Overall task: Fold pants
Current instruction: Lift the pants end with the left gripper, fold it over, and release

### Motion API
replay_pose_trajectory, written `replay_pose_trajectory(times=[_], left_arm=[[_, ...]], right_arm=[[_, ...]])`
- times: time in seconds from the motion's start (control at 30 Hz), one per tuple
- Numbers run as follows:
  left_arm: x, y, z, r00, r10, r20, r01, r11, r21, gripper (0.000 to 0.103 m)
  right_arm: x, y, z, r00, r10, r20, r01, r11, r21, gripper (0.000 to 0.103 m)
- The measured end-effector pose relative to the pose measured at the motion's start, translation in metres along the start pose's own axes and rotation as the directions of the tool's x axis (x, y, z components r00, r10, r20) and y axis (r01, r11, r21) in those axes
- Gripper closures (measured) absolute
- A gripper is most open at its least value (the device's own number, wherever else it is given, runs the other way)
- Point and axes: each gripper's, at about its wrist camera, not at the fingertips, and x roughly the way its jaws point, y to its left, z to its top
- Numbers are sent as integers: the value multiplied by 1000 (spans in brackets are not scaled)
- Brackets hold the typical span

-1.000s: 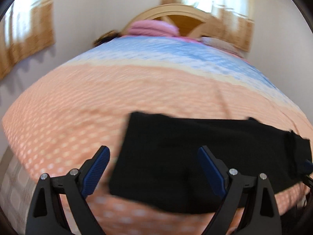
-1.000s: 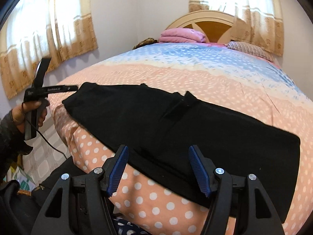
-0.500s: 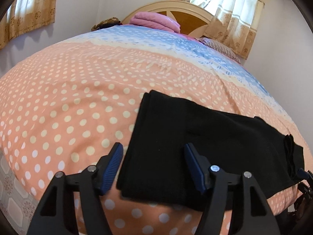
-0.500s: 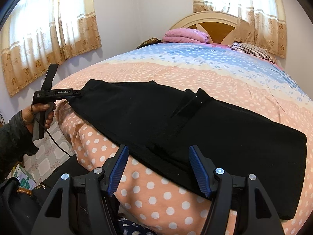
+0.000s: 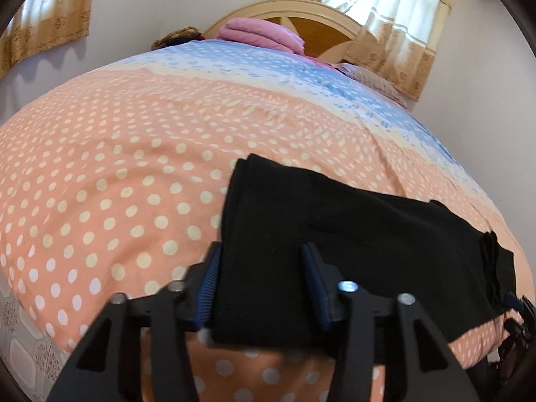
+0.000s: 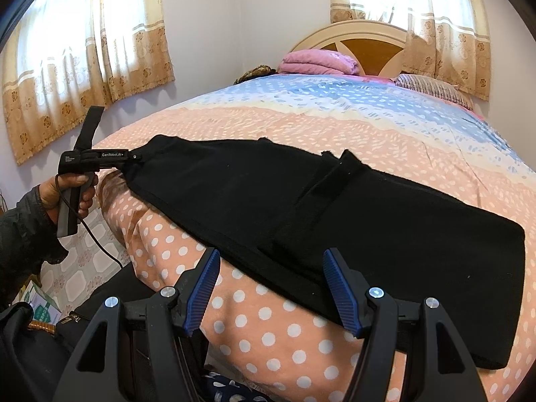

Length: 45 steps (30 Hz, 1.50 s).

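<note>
On the left side, seen from the right wrist camera, a hand (image 6: 68,191) in a dark sleeve (image 6: 23,231) holds the left gripper (image 6: 134,160) at the corner of the bed. A thin cable (image 6: 100,246) hangs from its handle toward the tiled floor (image 6: 87,261). The tip of this gripper is at the left end of the black pants (image 6: 301,207). In the left wrist camera the left gripper (image 5: 261,288) has this end of the pants (image 5: 335,244) between its blue pads (image 5: 209,288), and the jaws are closing on it. The left pad is just at the edge of the fabric; whether both pads already press the cloth I cannot tell for sure.

The pants lie flat and long across the near edge of the bed, on a bedspread (image 6: 335,124) that is orange with white dots here and blue farther away. They are doubled lengthwise, and a small flap of fabric stands up near the middle.

To the right, the right gripper (image 6: 271,288) is above the near edge of the pants. Its jaws stand open and nothing is gripped between them.

At the far end of the bed there is a folded pink blanket (image 6: 318,62), a striped pillow (image 6: 432,87) and a wooden headboard (image 6: 361,38). Curtains (image 6: 83,50) hang at the windows.
</note>
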Motion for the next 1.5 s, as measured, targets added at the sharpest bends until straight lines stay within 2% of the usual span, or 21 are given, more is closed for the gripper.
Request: replay_pose_trajectory(times=[0.03,0.07,0.17,0.27,0.37,0.57,0.8,0.9,1.03,1.17,1.27,1.4,1.5], left_arm=[[-3,0,1,999,-32,-2,32,999,-6,75],[-6,0,1,999,-51,2,51,999,-15,77],[-19,-4,2,996,-86,33,87,996,-22,79],[-39,-9,9,984,-153,91,157,986,-47,79],[-61,-24,20,967,-209,143,215,976,-32,79],[-97,-88,40,915,-350,202,340,937,83,79],[-106,-179,53,862,-480,163,447,872,200,79],[-103,-224,55,839,-532,110,494,831,256,79],[-94,-278,44,821,-569,30,531,783,325,79],[-68,-330,26,816,-573,-78,558,744,368,79],[-48,-358,3,824,-545,-151,555,727,404,79],[-25,-390,-30,853,-474,-218,518,716,467,79],[-10,-405,-52,882,-411,-232,469,718,514,78]], right_arm=[[-2,0,1,1000,-3,4,3,1000,1,38],[-5,-1,1,1000,-8,11,8,1000,4,38],[-11,-8,1,999,-23,27,23,1000,20,38],[-18,-18,2,998,-45,35,44,998,43,38],[-28,-35,2,996,-80,47,76,994,79,38],[-52,-69,1,989,-131,73,117,978,175,38],[-84,-114,-7,974,-208,95,173,943,285,37],[-95,-131,-13,966,-240,95,198,926,323,37],[-108,-152,-27,954,-285,93,232,897,375,37],[-116,-173,-37,943,-322,83,256,863,435,37],[-121,-190,-44,933,-352,71,272,823,499,37],[-122,-204,-51,930,-364,49,280,788,548,37],[-122,-211,-55,930,-365,37,280,771,572,37]])
